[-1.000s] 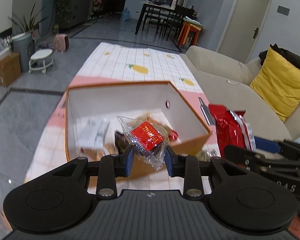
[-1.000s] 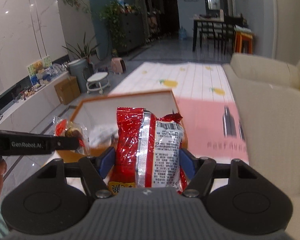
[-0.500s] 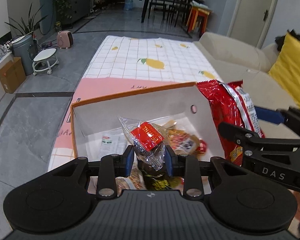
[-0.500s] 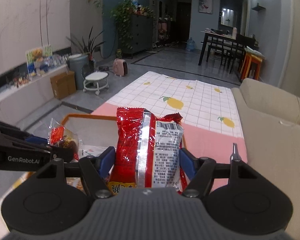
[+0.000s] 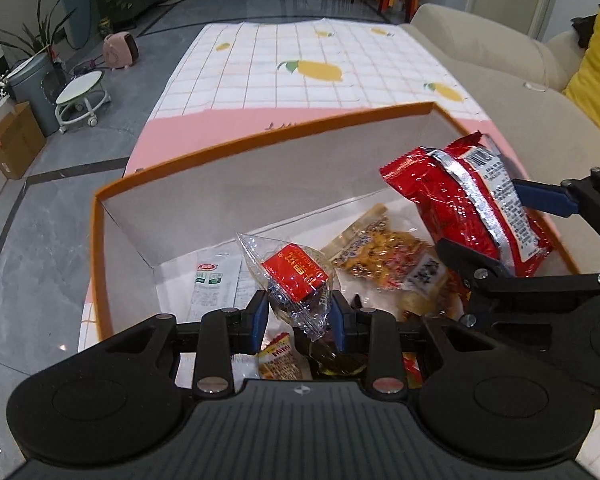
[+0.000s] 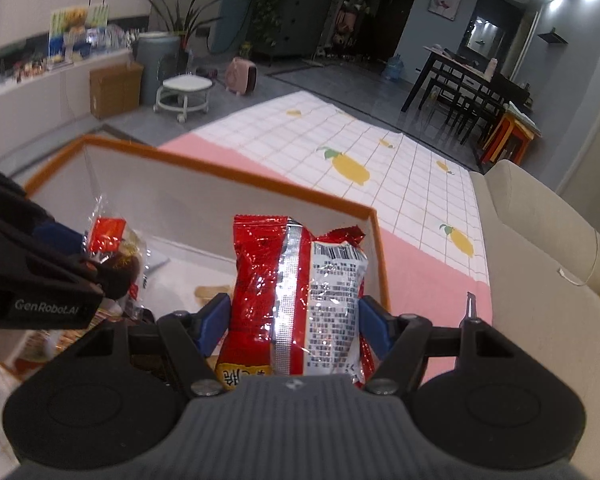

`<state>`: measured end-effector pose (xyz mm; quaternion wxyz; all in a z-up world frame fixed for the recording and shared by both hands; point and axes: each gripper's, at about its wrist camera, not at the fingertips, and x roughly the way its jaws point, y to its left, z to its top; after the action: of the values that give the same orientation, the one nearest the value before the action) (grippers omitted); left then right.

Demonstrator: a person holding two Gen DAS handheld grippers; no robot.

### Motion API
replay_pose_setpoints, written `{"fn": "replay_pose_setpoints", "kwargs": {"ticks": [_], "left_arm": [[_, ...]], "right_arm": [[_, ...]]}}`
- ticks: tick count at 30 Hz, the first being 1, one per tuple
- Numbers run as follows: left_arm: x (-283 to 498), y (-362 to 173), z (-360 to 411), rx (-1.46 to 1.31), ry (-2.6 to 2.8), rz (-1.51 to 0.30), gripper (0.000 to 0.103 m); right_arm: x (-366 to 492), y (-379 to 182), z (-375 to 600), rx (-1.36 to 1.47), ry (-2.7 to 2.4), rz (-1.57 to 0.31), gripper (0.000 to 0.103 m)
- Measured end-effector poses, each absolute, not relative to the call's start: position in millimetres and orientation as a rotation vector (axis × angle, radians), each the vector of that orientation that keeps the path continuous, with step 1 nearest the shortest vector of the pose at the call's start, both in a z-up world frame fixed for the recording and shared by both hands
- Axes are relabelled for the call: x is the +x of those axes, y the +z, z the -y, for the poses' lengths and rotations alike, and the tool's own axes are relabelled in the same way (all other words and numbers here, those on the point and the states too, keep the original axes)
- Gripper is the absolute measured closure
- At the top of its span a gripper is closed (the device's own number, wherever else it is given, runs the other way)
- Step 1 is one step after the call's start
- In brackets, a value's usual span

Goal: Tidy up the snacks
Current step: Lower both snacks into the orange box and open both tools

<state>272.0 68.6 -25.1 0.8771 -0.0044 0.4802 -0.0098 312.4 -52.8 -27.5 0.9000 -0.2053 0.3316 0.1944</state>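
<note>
Orange-rimmed cardboard box (image 5: 100, 240) with white walls sits below me on a pink and lemon-print mat (image 5: 300, 60), beside a beige sofa (image 5: 500, 64). My left claw (image 5: 300, 316) is clamped on a small clear packet with a red label (image 5: 296, 276), held over the box's middle. My right claw (image 6: 294, 320) grips a shiny red snack bag (image 6: 268, 288) above the box's right end. Loose snack packets (image 5: 384, 256) lie on the box floor beneath both.
</note>
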Motion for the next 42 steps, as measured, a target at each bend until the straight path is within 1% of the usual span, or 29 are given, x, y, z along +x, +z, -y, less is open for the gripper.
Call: {"fn": "replay_pose_setpoints", "kwargs": {"ticks": [7,13,18,21,23,26,32,37,42], "left_arm": [[284.3,-40.0,-66.3,0.056,-0.015,-1.03,0.067],[291.1,-46.3,-66.6,0.059,-0.007,-1.036,0.067],[290.0,-47.3,-66.4,0.071,-0.005,-1.031,0.065],[290.7,-45.4,-66.3,0.069,0.004,-1.019,0.058],[287.8,-42.3,-65.7,0.064,0.002,-1.003,0.046],[282.5,-35.3,-62.3,0.09,0.003,-0.969,0.04],[271.3,-20.1,-53.0,0.147,-0.016,-0.916,0.034],[257.6,-4.5,-50.8,0.134,-0.017,-0.88,0.033],[228.1,12.2,-43.1,0.173,-0.01,-0.8,0.033]], "right_arm": [[326.3,-44.6,45.3,-0.463,0.39,-0.72,0.036],[330.3,-57.0,38.6,-0.506,0.386,-0.743,0.036],[327.1,-56.3,40.3,-0.502,0.388,-0.743,0.035],[325.8,-54.2,41.2,-0.509,0.38,-0.735,0.034],[324.7,-52.1,42.3,-0.499,0.375,-0.731,0.03],[320.7,-48.0,44.9,-0.48,0.37,-0.725,0.03],[310.2,-38.5,50.5,-0.462,0.356,-0.702,0.026],[298.9,-26.3,61.9,-0.425,0.337,-0.691,0.025],[277.3,-8.4,84.3,-0.326,0.308,-0.667,0.025]]}}
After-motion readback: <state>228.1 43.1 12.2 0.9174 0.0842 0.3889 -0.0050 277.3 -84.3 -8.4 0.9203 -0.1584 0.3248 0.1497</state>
